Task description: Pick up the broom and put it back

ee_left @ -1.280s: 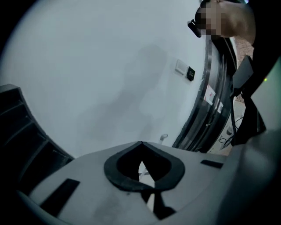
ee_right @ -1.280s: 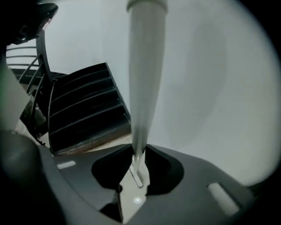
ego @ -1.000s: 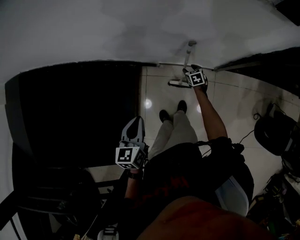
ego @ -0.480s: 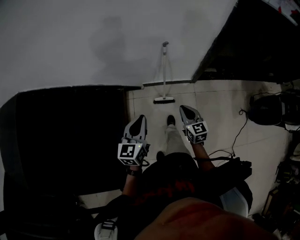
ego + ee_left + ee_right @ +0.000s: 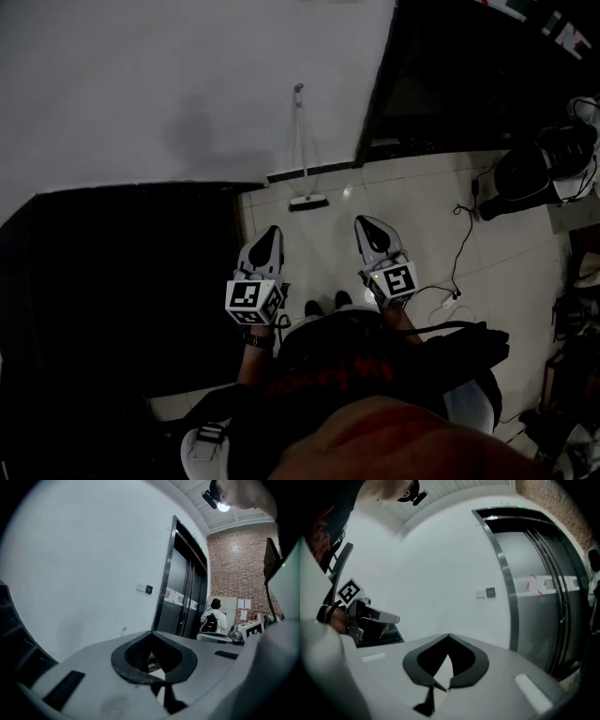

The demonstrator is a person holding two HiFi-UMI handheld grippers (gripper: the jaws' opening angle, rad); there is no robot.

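The broom (image 5: pixel 302 155) leans upright against the white wall, its pale head (image 5: pixel 308 201) on the tiled floor, and nothing touches it. My left gripper (image 5: pixel 265 239) and right gripper (image 5: pixel 368 228) are held side by side in front of my body, well short of the broom. Both point roughly level toward the wall. The left gripper (image 5: pixel 151 632) has its jaws shut with nothing between them. The right gripper (image 5: pixel 449 635) is likewise shut and empty. The left gripper (image 5: pixel 365 620) also shows in the right gripper view.
Dark elevator doors (image 5: pixel 450 66) with a metal frame (image 5: pixel 506 597) stand right of the broom. A black mat or platform (image 5: pixel 122 281) fills the left. A cable (image 5: pixel 459 253) and dark equipment (image 5: pixel 539 169) lie on the tiles at right. A person with a backpack (image 5: pixel 213 620) stands far off.
The right gripper was stretched out at the broom by the wall; it has drawn back and up beside the left gripper. The broom stays leaning on the wall. The left gripper rose slightly.
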